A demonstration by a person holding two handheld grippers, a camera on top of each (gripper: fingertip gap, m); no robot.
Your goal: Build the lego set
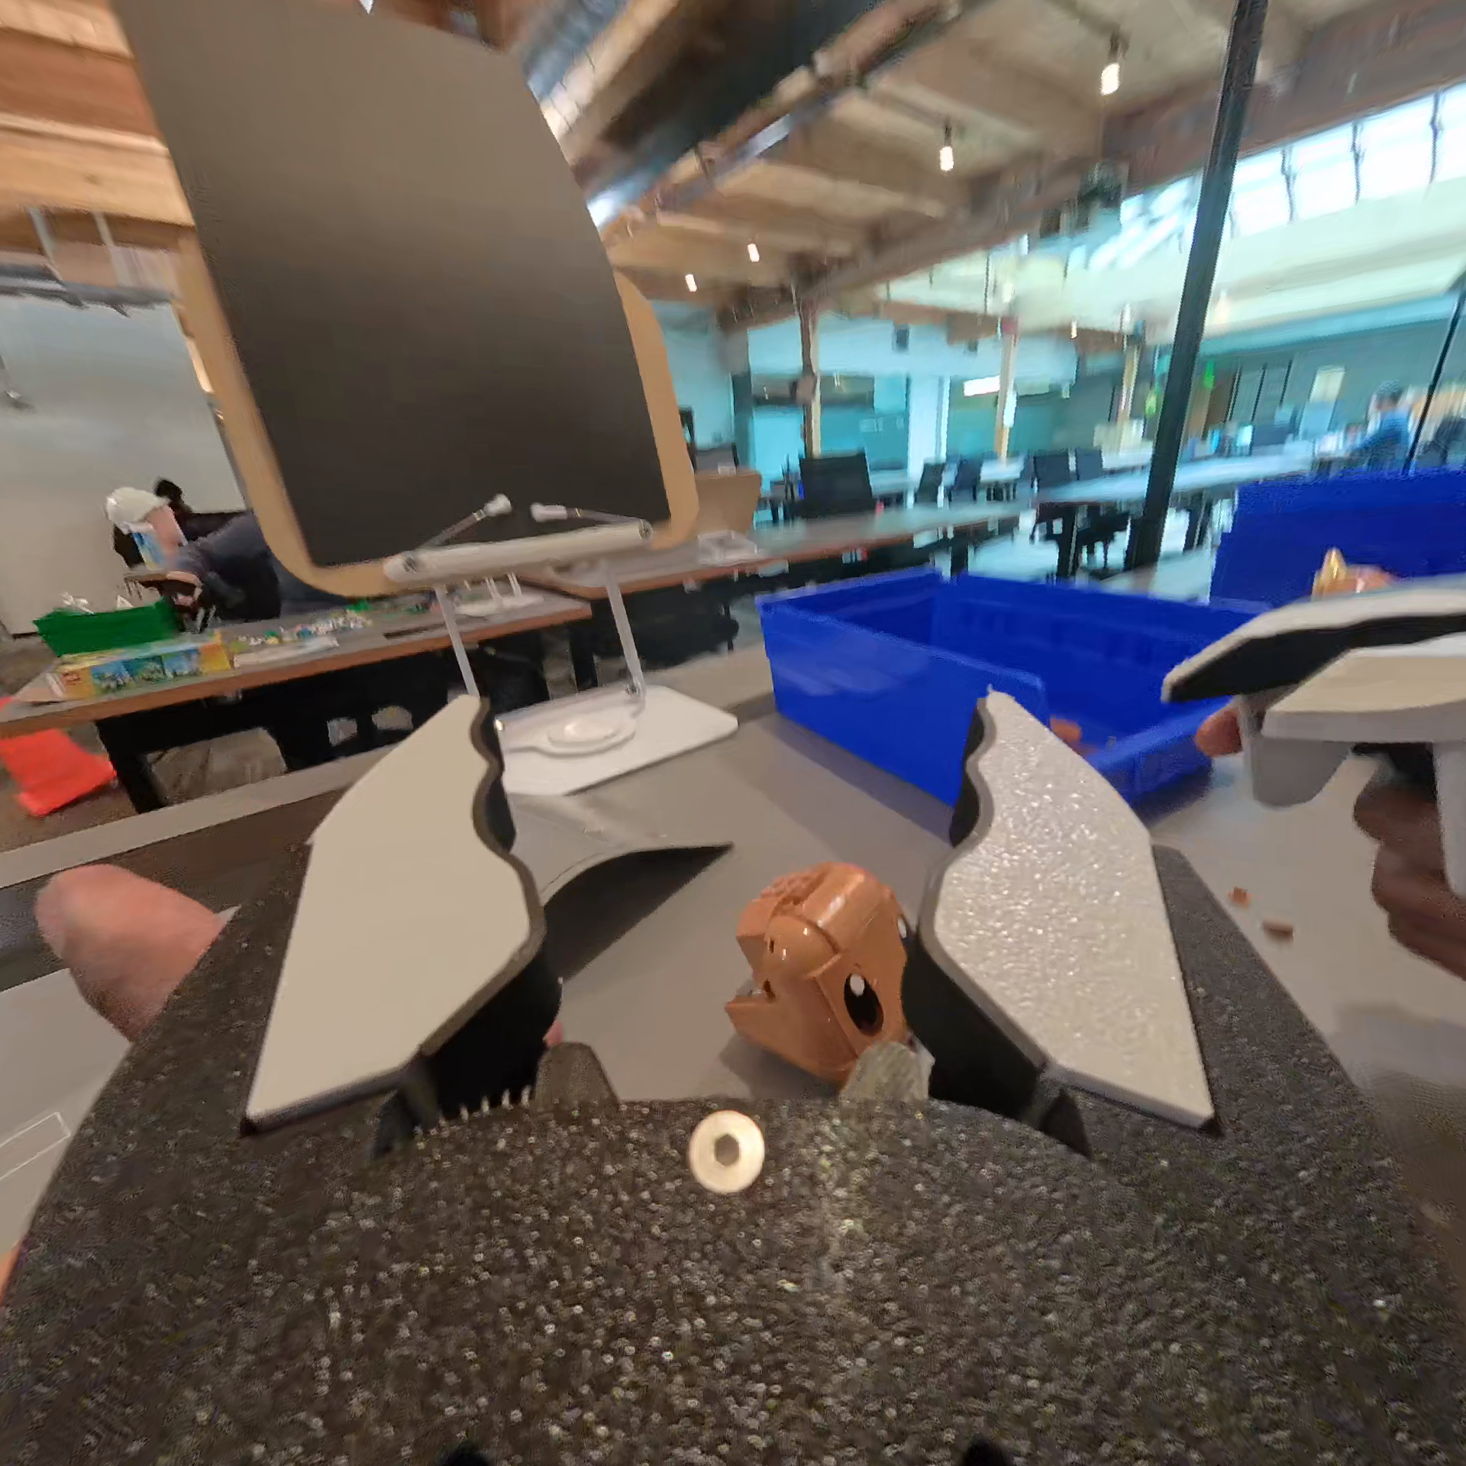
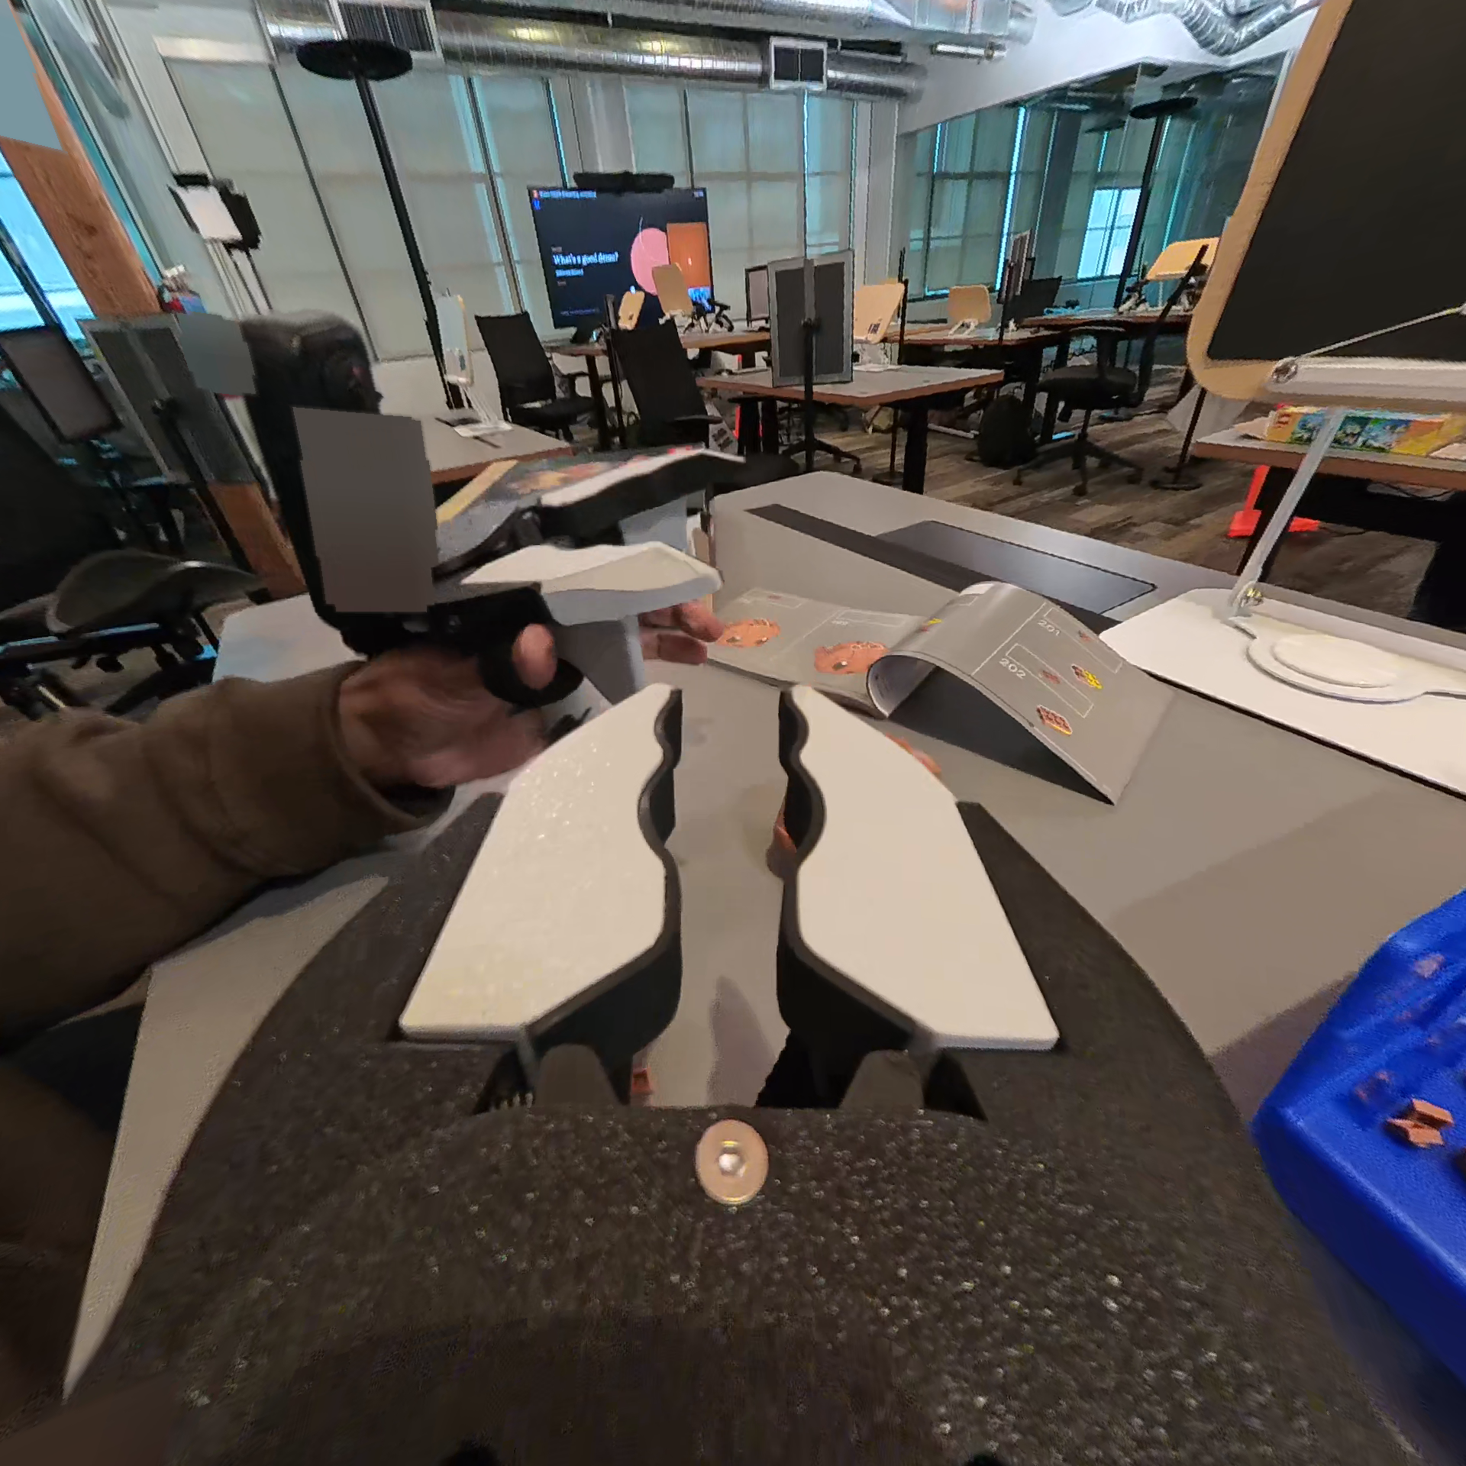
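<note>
Left wrist view shows our left gripper [image 1: 734, 781] spread wide and empty, with the brown lego head [image 1: 821, 968] lying on the grey counter [image 1: 650, 1047] low between its fingers, hard against the right-hand one. It is rounded, glossy, one black eye facing us. Our right gripper [image 2: 730, 761] is parted narrowly, holding nothing; something orange-brown peeks behind its right finger, unclear what.

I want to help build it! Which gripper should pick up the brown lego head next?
Probably the left gripper. It is open, and the brown lego head lies on the table right between its fingers. The right gripper is open too, but the head sits mostly hidden beside its finger.
</note>
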